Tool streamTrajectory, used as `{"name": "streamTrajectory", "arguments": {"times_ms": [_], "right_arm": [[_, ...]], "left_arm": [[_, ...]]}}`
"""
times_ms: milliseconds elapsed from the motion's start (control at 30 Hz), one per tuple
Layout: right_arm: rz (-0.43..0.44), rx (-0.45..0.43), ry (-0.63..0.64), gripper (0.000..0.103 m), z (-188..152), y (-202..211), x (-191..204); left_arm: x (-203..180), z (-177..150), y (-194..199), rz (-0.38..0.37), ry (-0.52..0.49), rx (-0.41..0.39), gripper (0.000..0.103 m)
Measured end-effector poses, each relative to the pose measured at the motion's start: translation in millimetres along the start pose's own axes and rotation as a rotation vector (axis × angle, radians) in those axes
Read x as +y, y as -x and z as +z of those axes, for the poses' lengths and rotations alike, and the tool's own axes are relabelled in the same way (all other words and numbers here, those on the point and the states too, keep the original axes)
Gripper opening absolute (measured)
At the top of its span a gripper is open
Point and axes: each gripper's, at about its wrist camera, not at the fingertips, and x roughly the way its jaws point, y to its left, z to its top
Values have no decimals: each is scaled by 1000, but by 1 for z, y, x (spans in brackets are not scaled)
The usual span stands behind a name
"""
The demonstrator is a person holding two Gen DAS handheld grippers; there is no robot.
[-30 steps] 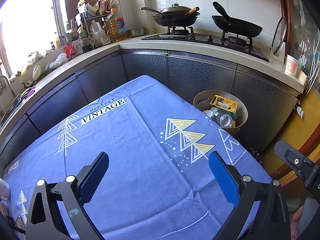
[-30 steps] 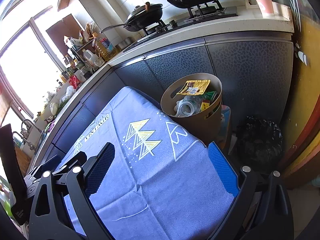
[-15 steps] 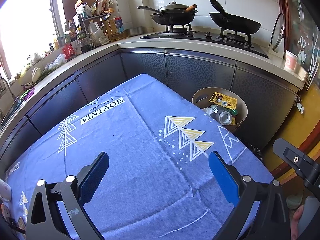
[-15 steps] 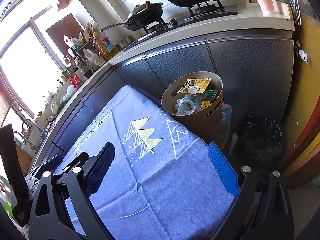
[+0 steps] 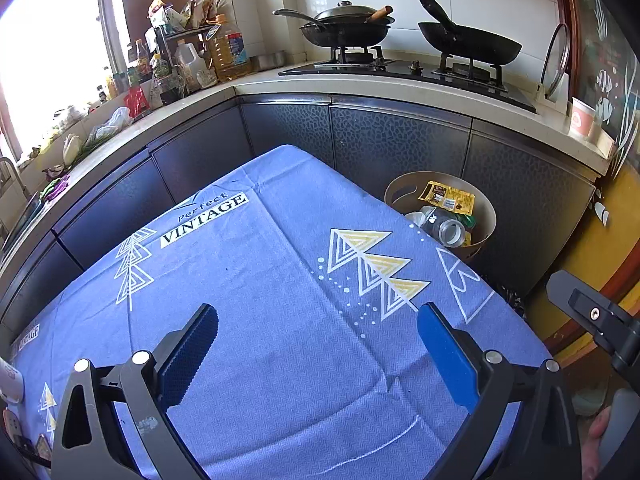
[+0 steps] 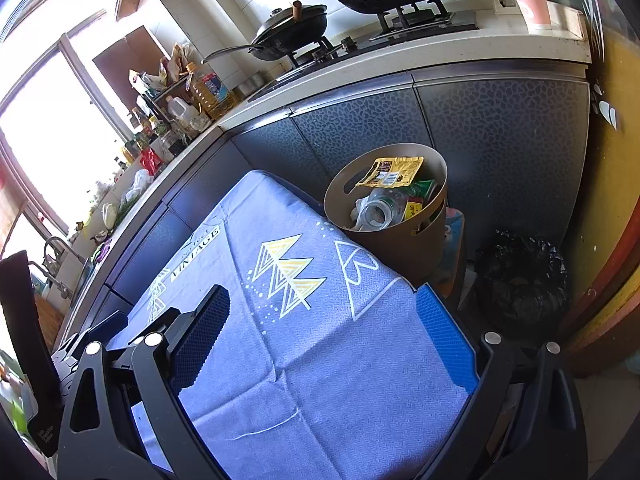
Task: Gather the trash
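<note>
Left gripper (image 5: 318, 330): black frame, blue ribbed pads, jaws spread wide, nothing between them; it hangs over the blue woven tablecloth with white and yellow triangle prints (image 5: 280, 280). Right gripper (image 6: 322, 320): same build, jaws equally wide apart, empty, also above the cloth and nearer its right-hand edge. Round tan plastic bin with slotted handles (image 6: 416, 248) stands on the floor just beside the far right corner of the table, against the dark patterned cabinet fronts (image 5: 392, 140). The trash is inside the bin: a yellow foil snack packet (image 6: 390, 170) lies on top toward the back rim, a crushed clear plastic bottle (image 6: 376, 212) below it, and green and yellow wrappers (image 6: 418, 196) to the right of the bottle. The table surface in both views shows only cloth, with a fold crease near the grippers. A crumpled black plastic bag (image 6: 520, 276) sits on the floor to the right of the bin, apart from it. On the counter behind, two black woks (image 5: 468, 42) rest on the gas hob.
</note>
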Motion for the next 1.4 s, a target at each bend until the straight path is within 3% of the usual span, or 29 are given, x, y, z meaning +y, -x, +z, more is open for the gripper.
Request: {"name": "streamTrajectory", "arguments": {"times_ms": [1400], "right_arm": [[0,12,-1,93,-2,-8,2]], "left_arm": [[1,-6,-5,-11,-16,14,99]]}}
